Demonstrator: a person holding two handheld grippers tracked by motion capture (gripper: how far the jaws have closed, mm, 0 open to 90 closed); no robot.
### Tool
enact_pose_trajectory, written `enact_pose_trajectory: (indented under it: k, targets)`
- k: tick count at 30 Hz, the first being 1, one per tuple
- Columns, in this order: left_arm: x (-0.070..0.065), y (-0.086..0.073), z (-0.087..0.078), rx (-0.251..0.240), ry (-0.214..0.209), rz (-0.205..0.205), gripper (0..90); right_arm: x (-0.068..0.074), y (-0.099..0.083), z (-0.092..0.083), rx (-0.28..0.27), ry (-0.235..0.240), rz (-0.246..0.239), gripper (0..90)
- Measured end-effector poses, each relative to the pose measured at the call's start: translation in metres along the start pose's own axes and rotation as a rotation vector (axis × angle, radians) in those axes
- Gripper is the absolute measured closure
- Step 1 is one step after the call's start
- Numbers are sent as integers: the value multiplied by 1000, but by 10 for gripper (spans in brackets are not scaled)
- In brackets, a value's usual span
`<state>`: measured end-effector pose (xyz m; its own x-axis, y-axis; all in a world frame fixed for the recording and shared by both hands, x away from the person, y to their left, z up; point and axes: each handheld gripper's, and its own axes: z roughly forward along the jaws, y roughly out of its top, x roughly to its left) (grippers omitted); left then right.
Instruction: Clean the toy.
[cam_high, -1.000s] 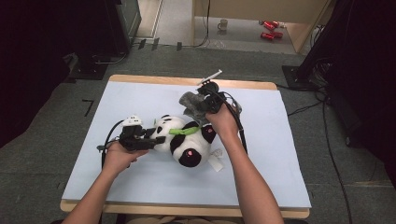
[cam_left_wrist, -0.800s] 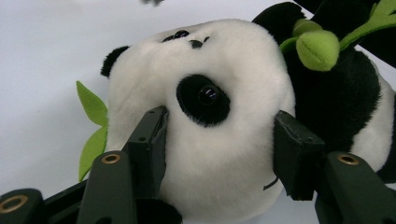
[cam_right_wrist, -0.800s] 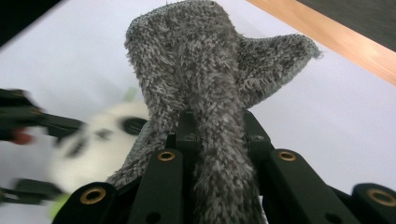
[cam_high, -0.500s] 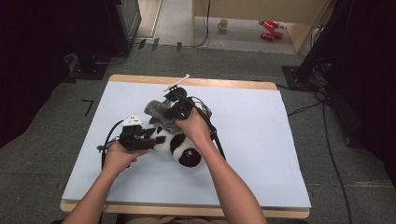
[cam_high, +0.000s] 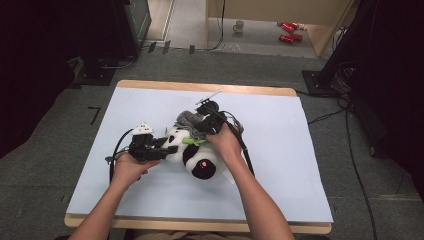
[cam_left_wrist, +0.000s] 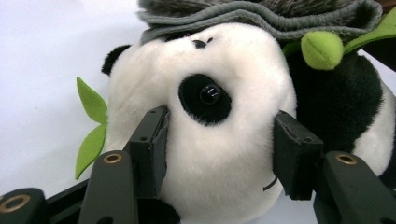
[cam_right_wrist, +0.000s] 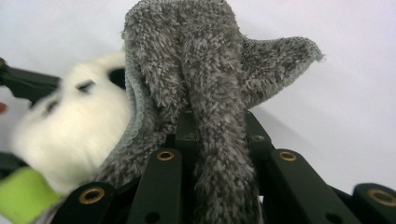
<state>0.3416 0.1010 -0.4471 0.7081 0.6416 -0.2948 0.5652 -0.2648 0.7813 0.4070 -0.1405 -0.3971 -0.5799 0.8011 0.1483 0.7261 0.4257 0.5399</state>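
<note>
Lying near the middle: the panda toy (cam_high: 192, 152) is resting on its side on the pale blue desk (cam_high: 300, 165), well in from every edge.
Open room: bare desk is stretching wide to the right of the toy, and a clear strip is running along the far wooden edge and the near edge.
Left gripper (cam_high: 167, 149): it is reaching in from the left at desk level, its fingers (cam_left_wrist: 152, 144) spread wide and pressing into the white head on both sides of the black eye patch, clamping the head between them.
Right gripper (cam_high: 197, 124): it is coming in from above the toy's far side, its fingers (cam_right_wrist: 187, 133) pressed together and pinching a fold of the grey cloth (cam_right_wrist: 196, 60).
Panda look: white fluffy head, black ears and body, a green leaf (cam_left_wrist: 91, 123) sticking out by the cheek and a green stem (cam_left_wrist: 322, 49) crossing the chest.
Cloth look: shaggy grey pile with a stitched hem, draping over the top of the panda's head like a cap.
Around: black cables are trailing from both grippers across the desk toward the person's arms.
Beyond the desk: a mug (cam_high: 239, 26) and red cans (cam_high: 287, 31) are sitting on the floor far behind.
</note>
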Motion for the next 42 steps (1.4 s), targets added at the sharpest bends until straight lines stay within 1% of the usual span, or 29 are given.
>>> enact_pose_trajectory:
  k: [4, 8, 10, 13, 15, 17, 19, 22, 23, 24, 26, 29, 30, 32, 35, 36, 37, 38, 39, 41, 42]
  targets:
    - [0, 0, 0, -6, -2, 4, 438, -4, -3, -3, 8, -11, -8, 743]
    - [-2, -3, 0, -27, 3, 6, 437, -6, -4, -4, 11, -16, -9, 743]
    - [-2, -3, 0, -31, 6, 8, 437, -8, -4, -7, 11, -23, -11, 743]
    - [-2, -4, 0, -34, 7, 10, 437, -13, -3, -13, 15, -51, -13, 744]
    - [-1, -4, 0, -36, 7, 14, 438, -19, -2, -21, 21, -81, -1, 745]
    - [0, -4, -1, -36, 5, 17, 438, -24, -2, -30, 16, -98, 8, 745]
    - [-1, -3, -1, -41, 7, 14, 436, -26, -1, -43, -16, -84, 11, 745]
    - [-1, -1, 0, -54, 7, 13, 435, -24, 4, -60, -62, -55, 19, 745]
    - [-1, -1, 1, -56, 7, 10, 434, -22, 5, -63, -72, -44, 20, 745]
    - [-1, 0, 1, -55, 9, 11, 433, -19, 8, -67, -88, -24, 23, 745]
    - [-1, 0, 0, -52, 11, 15, 432, -13, 12, -70, -107, 11, 19, 745]
    - [-2, 2, 0, -57, 5, -3, 428, 4, 19, -67, -119, 64, -10, 744]
    - [-1, 3, 0, -59, 5, -2, 426, 9, 20, -65, -117, 77, -16, 744]
    - [-3, 3, 1, -67, 9, -9, 423, 21, 23, -57, -105, 100, -43, 743]
    - [-3, 4, 1, -69, 13, -8, 409, 32, 24, -43, -78, 130, -65, 742]
    - [-3, 5, 0, -67, 11, -8, 400, 35, 23, -38, -62, 135, -59, 743]
    - [-3, 4, 0, -65, 8, -5, 389, 37, 22, -32, -46, 128, -64, 742]
    - [-3, 4, 0, -66, 9, 0, 374, 38, 21, -26, -21, 110, -68, 742]
    - [-3, 4, 0, -66, 13, 4, 356, 37, 20, -22, -17, 106, -73, 743]
    - [-2, 3, -2, -69, 10, 16, 317, 36, 17, -17, -16, 107, -55, 744]
    - [-1, 3, -3, -72, 8, 11, 302, 35, 16, -16, -20, 99, -64, 745]
